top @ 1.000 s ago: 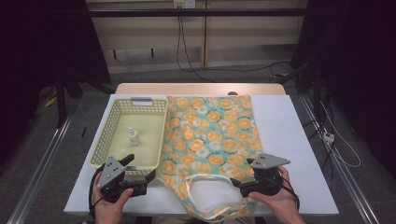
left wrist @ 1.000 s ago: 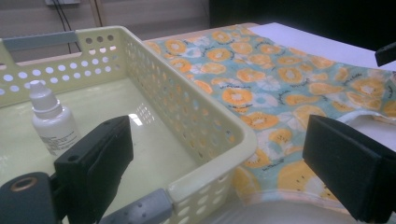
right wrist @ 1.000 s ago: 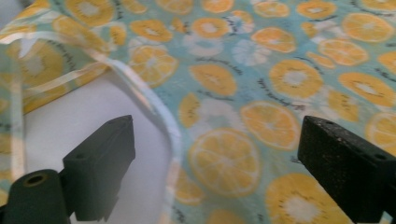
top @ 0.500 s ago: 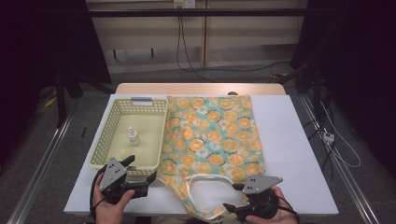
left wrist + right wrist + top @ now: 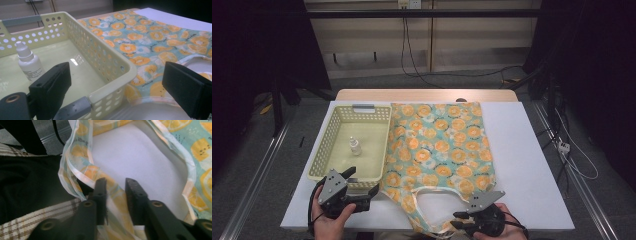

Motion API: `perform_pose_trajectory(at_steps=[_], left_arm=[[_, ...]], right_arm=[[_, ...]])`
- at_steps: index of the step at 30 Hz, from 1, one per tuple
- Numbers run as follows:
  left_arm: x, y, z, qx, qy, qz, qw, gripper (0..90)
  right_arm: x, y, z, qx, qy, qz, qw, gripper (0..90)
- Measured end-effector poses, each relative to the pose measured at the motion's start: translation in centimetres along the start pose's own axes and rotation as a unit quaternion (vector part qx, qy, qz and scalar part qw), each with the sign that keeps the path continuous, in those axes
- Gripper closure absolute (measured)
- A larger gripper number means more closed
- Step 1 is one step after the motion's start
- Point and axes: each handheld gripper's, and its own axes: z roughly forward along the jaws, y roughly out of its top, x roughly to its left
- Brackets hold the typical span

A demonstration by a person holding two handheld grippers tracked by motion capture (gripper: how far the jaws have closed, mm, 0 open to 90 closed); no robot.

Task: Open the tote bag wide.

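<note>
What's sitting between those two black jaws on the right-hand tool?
In the right gripper view, the handle strap of the orange-print tote bag runs between the right gripper jaws, which stand slightly apart around it.

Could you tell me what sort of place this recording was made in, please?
Probably a lab or studio set up for recording demonstrations, not a home: a white-topped table stands among dark curtains, cables trail over grey floor, and a hand-held gripper is in use.
</note>
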Motion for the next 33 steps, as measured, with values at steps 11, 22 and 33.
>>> perform_pose_trajectory(at_steps=[11, 22, 33], left_arm=[[0.1, 0.0, 0.0, 0.0, 0.0, 0.002, 1.0, 8.3], [0.2, -0.1, -0.1, -0.001, 0.002, 0.003, 1.0, 8.2], [0.3, -0.1, -0.1, -0.001, -0.004, 0.003, 1.0, 7.8]], right_arm=[[-1.0, 0.7, 0.3, -0.016, -0.007, 0.0, 0.9999, 90.0], [-3.3, 2.4, -0.4, -0.062, -0.014, 0.016, 0.9979, 90.0], [-5.8, 5.1, -0.8, -0.087, -0.037, 0.013, 0.9954, 90.0]])
